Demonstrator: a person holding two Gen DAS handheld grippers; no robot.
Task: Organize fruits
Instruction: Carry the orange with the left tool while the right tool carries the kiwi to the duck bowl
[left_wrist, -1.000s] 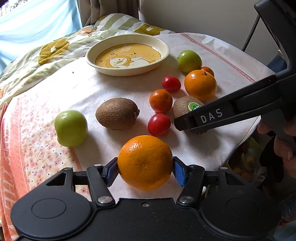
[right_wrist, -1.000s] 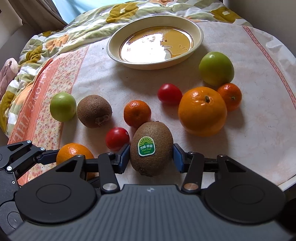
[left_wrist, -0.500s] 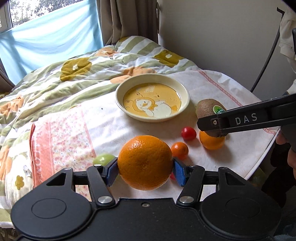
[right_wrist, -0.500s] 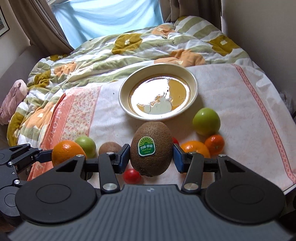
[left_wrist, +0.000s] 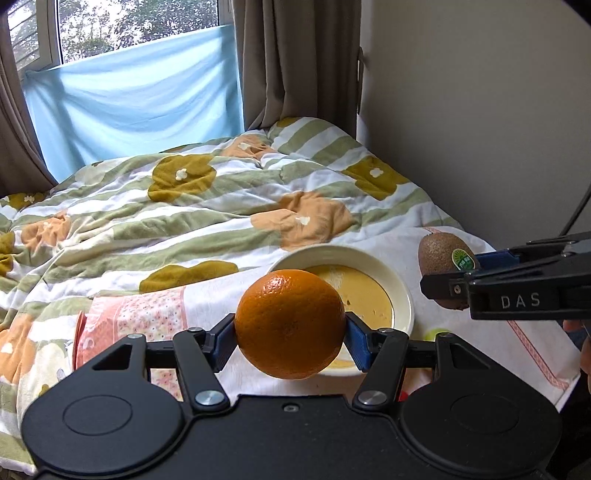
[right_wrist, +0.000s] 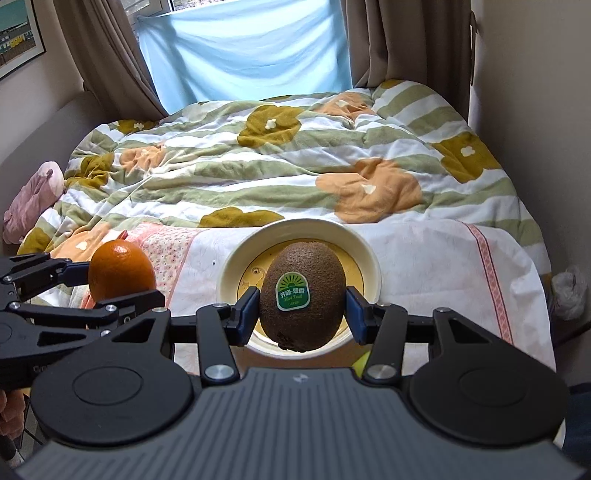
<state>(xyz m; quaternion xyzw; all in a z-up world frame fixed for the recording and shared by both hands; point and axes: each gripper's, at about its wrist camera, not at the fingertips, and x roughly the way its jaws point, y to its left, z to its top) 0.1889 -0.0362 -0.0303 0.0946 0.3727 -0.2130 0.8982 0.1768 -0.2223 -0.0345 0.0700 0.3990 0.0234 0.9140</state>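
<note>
Tongs first: our left tongs (left_wrist: 290, 338) clamp a round, dimpled orange (left_wrist: 290, 325) across its widest part, and our right tongs (right_wrist: 302, 314) grip a fuzzy brown kiwi with a green sticker (right_wrist: 303, 295) the same way. Both fruits hang in the air over the cloth-covered worktop (right_wrist: 424, 258), near its far edge, above the cream shallow bowl (right_wrist: 369, 254). We judge the orange firm and fairly heavy, the kiwi softer and easily bruised, so light pressure suits it.

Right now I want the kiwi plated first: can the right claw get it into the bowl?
Probably yes: the right claw grips the kiwi in front of the bowl, whose visible part holds nothing.
</note>
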